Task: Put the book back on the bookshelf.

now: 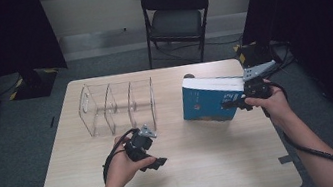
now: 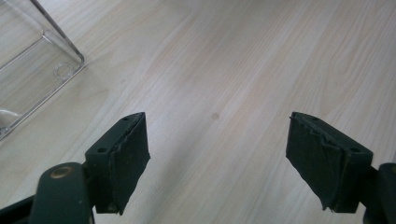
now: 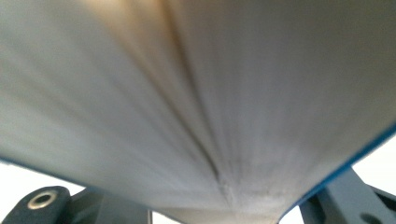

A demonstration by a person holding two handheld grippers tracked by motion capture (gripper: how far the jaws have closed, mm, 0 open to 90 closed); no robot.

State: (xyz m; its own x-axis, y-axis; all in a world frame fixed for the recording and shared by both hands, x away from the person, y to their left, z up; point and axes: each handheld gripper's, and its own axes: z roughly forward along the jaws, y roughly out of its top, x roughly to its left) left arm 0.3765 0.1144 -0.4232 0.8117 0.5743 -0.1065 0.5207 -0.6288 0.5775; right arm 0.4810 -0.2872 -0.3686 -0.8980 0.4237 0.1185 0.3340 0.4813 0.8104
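Book point(image 1: 209, 103) upright on table point(image 1: 206, 168), right half, clamped at its right end by right gripper point(image 1: 237, 102); page edges fill gap betw. jaws in right gripper view point(image 3: 196, 116). Clear divider rack point(image 1: 118, 106) lies left of book, nearer left gripper point(image 1: 158, 163), jaws spread, nothing held. Long axis runs left-right. Cover text illegible; jaw contact pts hidden.

rack point(image 1: 117, 107) sits left on the table point(image 1: 206, 168), book point(image 1: 211, 100) right of it, well apart. my left gripper point(image 1: 157, 162) before the rack, my right gripper point(image 1: 233, 103) at the book's right end. chair point(image 1: 176, 18) behind the table.
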